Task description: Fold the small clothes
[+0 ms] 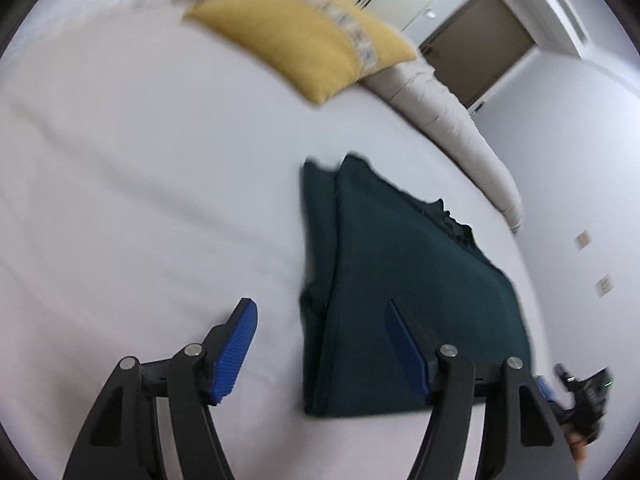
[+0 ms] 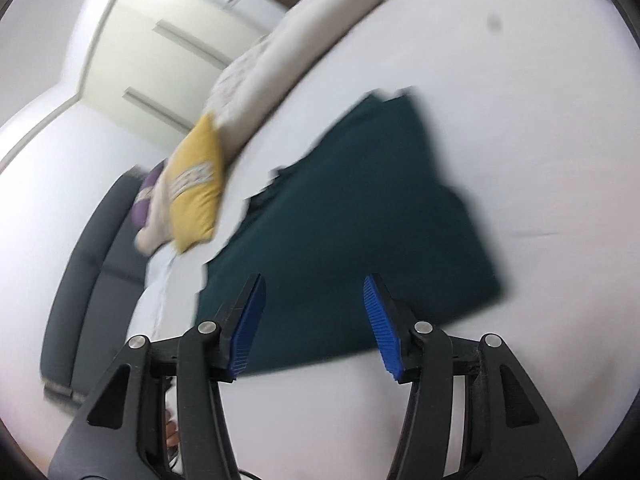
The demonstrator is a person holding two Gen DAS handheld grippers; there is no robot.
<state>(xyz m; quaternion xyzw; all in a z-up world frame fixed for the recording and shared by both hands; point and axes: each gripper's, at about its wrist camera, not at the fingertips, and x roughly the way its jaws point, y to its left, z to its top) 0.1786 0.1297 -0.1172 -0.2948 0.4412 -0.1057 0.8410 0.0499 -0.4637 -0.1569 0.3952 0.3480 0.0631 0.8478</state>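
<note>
Garment point(image 1: 408, 288), dark teal, folded into a flat layered rectangle, lying on the white bed sheet point(image 1: 140, 184) with a narrower underlayer showing along one long edge. Left claw point(image 1: 320, 332): released, blue ribbed pads spread wide, nothing between them; one pad over bare sheet, the other over the near end of the garment, contact not discernible. Right claw point(image 2: 314, 316): released likewise, both pads point(image 2: 248, 324) poised over the near edge of the garment, empty. Yellow cushion point(image 1: 304, 40) with a pale patterned band, well apart from the garment, toward the head of the bed. Beige rolled duvet point(image 1: 452, 120) running along the far side of the bed. Purple item point(image 2: 144, 200) beside the cushion, too blurred to identify. Dark grey sofa point(image 2: 92, 264) beyond the bed edge. Both views are motion-blurred.
</note>
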